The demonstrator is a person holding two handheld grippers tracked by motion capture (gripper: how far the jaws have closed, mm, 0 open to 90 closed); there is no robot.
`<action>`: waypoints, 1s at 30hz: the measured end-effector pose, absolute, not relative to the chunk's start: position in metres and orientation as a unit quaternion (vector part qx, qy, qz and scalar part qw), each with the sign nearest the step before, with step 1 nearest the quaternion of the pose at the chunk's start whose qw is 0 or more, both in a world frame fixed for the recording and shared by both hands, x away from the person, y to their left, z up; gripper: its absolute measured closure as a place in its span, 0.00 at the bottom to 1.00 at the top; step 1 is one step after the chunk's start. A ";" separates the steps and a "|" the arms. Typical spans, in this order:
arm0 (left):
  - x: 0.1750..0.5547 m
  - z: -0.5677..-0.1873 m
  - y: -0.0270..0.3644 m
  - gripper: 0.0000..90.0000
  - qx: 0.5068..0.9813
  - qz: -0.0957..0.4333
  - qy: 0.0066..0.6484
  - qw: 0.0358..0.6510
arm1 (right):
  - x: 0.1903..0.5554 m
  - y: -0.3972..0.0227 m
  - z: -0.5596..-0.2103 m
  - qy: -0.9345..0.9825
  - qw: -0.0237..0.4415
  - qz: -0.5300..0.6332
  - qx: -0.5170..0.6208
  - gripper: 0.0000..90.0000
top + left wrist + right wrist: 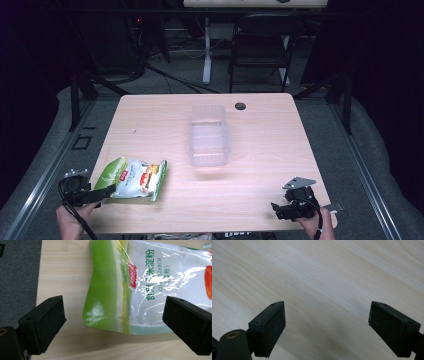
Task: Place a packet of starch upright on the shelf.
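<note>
While both grippers wait wide at the near edge of the counter, a corn starch bag lies in front of the left one.

At the near left corner a hand holds the left gripper, whose jaws gape with nothing pressed between them; in the left gripper view the green-and-white bag lies flat on the pale wood, its bottom edge reaching in between the two black jaws without touching either. At the near right corner the other hand holds the right gripper, its jaws spread wide over bare wood in the right gripper view. Farther back, mid-counter, stands a clear plastic container, well apart from the bag. Beyond it, near the far edge, sits a small dark round cap, and past the counter a black chair stands on the floor.
</note>
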State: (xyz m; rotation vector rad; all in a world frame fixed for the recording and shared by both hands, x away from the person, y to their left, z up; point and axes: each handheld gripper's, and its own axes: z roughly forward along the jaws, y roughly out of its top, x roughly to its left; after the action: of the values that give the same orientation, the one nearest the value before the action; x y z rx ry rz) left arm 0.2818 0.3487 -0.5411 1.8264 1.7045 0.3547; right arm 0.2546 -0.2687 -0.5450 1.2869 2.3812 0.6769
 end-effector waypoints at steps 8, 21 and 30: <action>0.283 -0.540 0.349 0.02 0.692 0.136 0.638 0.310 | 0.254 -0.268 -0.546 0.842 0.176 0.235 0.452 0.15; 0.284 -0.533 0.349 0.00 0.663 0.155 0.654 0.330 | 0.254 -0.269 -0.546 0.844 0.175 0.240 0.447 0.15; 0.289 -0.531 0.349 0.00 0.663 0.160 0.649 0.337 | 0.251 -0.268 -0.542 0.844 0.178 0.242 0.445 0.15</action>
State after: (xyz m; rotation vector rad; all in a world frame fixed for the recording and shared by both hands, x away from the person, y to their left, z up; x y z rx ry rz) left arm 0.2886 0.3485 -0.5313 1.7284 1.6904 0.4161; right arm 0.2514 -0.2680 -0.5423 1.2593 2.3864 0.6846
